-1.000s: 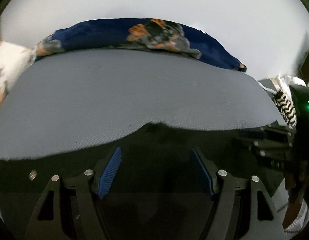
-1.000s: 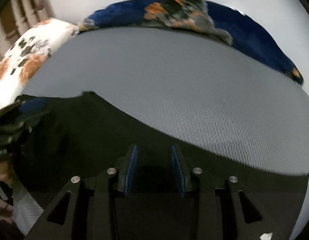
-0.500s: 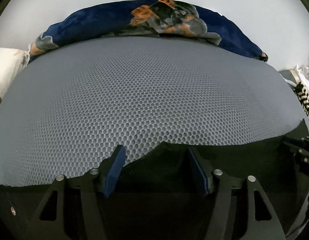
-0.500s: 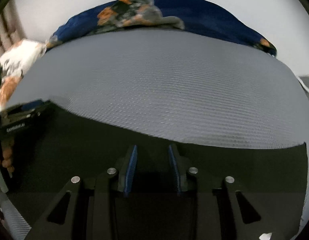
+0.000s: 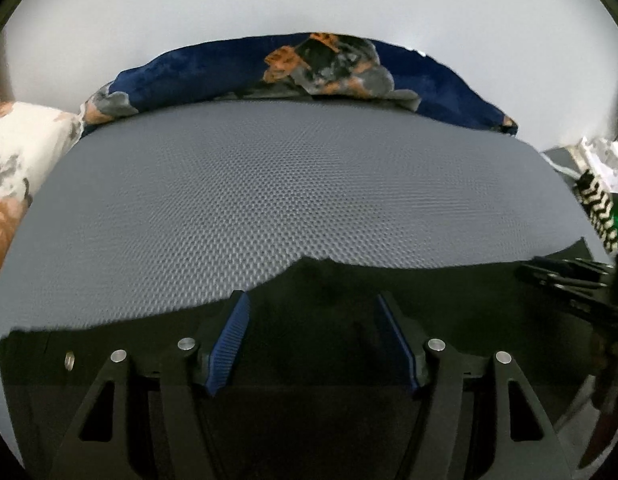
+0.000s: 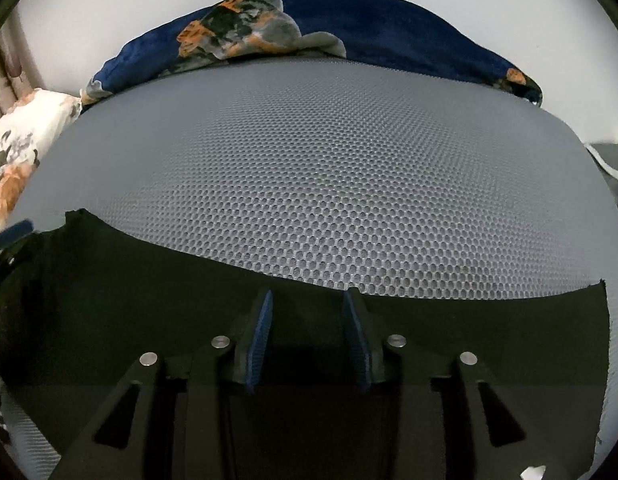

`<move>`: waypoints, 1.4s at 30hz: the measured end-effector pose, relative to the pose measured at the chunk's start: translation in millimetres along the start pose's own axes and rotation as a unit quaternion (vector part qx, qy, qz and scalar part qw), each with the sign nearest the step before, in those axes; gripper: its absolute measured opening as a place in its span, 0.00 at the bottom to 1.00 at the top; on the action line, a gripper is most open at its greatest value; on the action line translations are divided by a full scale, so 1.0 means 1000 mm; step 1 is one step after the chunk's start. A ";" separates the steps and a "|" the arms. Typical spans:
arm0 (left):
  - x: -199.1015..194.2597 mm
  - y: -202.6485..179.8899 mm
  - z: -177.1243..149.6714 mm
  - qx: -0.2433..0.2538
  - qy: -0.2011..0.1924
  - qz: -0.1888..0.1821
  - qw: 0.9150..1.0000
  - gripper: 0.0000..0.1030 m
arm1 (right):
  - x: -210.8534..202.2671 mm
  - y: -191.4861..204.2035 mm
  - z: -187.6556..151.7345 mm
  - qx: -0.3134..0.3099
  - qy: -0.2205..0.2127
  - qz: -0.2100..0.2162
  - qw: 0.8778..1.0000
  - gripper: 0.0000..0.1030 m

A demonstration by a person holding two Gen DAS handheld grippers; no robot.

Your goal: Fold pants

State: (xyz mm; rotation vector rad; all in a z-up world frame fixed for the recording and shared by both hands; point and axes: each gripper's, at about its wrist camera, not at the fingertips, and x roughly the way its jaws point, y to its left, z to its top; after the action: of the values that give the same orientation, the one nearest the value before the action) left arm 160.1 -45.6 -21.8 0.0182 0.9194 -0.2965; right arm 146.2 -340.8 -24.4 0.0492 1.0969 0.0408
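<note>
The black pants (image 5: 469, 292) lie spread across the near part of a grey mesh mattress (image 5: 289, 184), their far edge ragged. My left gripper (image 5: 311, 300) hangs over them, open, blue pads wide apart with dark cloth below the gap. In the right wrist view the pants (image 6: 129, 280) fill the lower half. My right gripper (image 6: 309, 294) stands at their far edge, its jaws opening, with black cloth under and between the pads but no visible pinch. The right gripper (image 5: 569, 276) also shows at the left view's right edge.
A dark blue floral blanket (image 5: 213, 76) is bunched along the far side of the mattress against a white wall. A white floral pillow (image 5: 17, 148) sits at the far left. A black-and-white striped item (image 5: 599, 208) lies at the right edge.
The left gripper dipped close to the mesh half a second ago and has drawn back over the pants. The right gripper slid sideways along the pants' edge and its pads have spread a little.
</note>
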 end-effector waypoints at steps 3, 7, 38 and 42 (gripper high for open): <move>-0.017 -0.002 -0.015 -0.010 -0.005 0.012 1.000 0.67 | -0.002 -0.001 -0.001 -0.007 0.000 0.002 1.000 0.36; -0.028 -0.002 -0.034 -0.022 0.007 0.020 1.000 0.67 | -0.015 -0.009 -0.003 -0.005 -0.007 0.013 1.000 0.36; -0.028 -0.018 -0.075 -0.056 0.047 0.006 0.997 0.67 | -0.091 -0.307 -0.115 0.288 0.026 0.116 0.950 0.51; -0.024 -0.021 -0.075 -0.055 0.052 0.013 0.997 0.67 | -0.085 -0.321 -0.122 0.299 0.023 0.141 0.943 0.40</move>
State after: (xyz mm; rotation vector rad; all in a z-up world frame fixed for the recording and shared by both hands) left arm 82.6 -49.8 -46.1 -0.0554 1.0368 -0.2225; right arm 1.2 -663.2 -23.5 0.7559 1.1088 -0.0374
